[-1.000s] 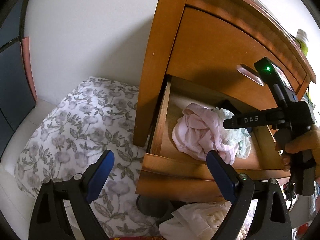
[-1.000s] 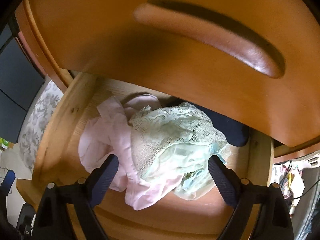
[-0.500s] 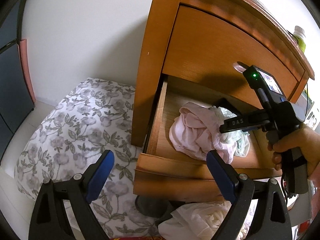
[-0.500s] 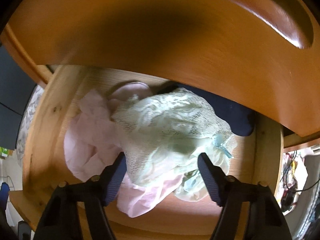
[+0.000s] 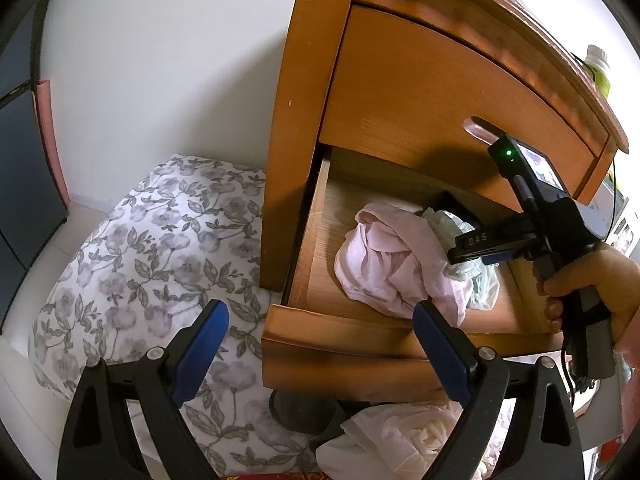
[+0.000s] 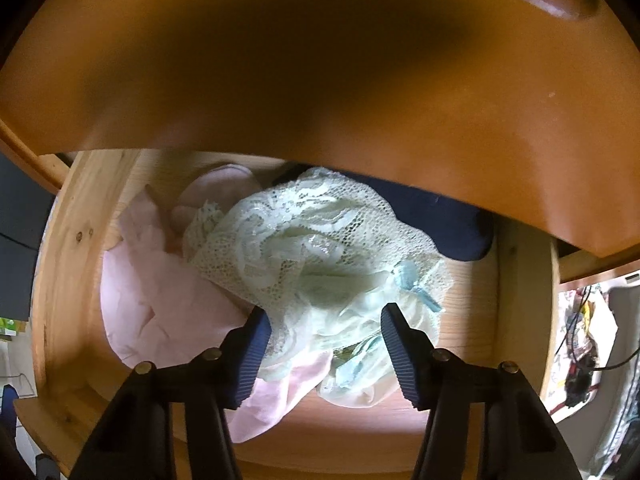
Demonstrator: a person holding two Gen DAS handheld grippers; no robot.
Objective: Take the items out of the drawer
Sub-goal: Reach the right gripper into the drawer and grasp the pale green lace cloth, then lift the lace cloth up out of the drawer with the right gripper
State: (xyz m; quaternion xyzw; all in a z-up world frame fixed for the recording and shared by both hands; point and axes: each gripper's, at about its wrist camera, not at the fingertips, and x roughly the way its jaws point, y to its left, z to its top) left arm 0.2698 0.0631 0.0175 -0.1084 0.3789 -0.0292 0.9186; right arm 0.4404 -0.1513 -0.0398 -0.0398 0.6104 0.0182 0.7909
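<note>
Mint lace garment (image 6: pixel 320 256) lies atop pink cloth (image 6: pixel 168 304) in open drawer (image 5: pixel 320 332), directly between our right gripper (image 6: pixel 324 344) fingers, half-closed around it, not yet pinching. Left gripper (image 5: pixel 320 344) waits outside drawer front, fingers wide, empty; right nearer.

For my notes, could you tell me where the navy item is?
In the right wrist view, the navy item lies at the drawer's back right, behind the lace garment.
</note>
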